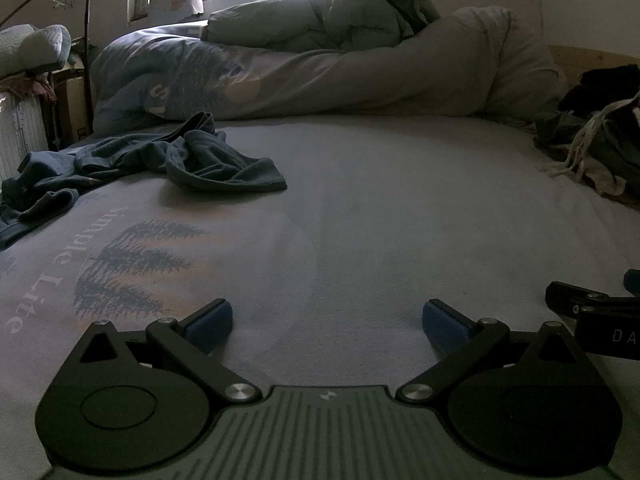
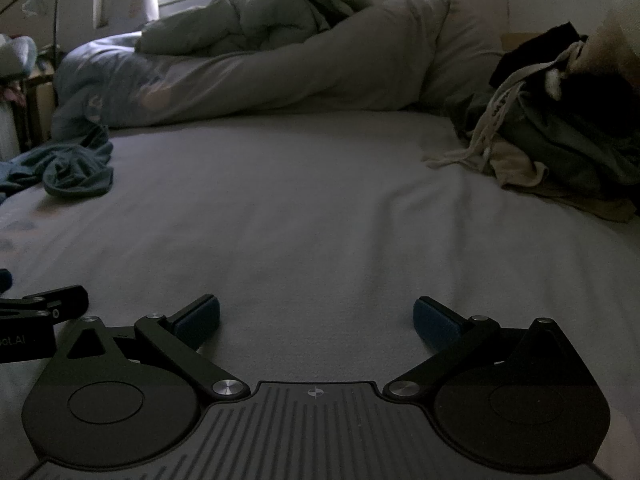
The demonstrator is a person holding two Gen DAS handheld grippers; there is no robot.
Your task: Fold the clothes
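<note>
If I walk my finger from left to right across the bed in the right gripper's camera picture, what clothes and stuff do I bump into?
crumpled blue garment → bare sheet → pile of clothes with a pale drawstring. The right gripper sits open at the bottom, holding nothing.

A bed (image 1: pixel 380 208) covered by a pale grey sheet with a tree print and the words "Simple Life" (image 1: pixel 48 264) is seen in both views. A crumpled dark blue-grey garment (image 1: pixel 168 160) is spread on the sheet at the left side. A heap of mixed clothes (image 2: pixel 560 136), dark, grey and beige with a pale drawstring, is piled on the right side, well apart from the garment. A bunched duvet (image 1: pixel 320 72) with matching print is laid across the far end, with a rumpled grey-green quilt (image 1: pixel 320 12) stacked on it. Bare, lightly creased sheet is seen between the two clothing piles.
</note>
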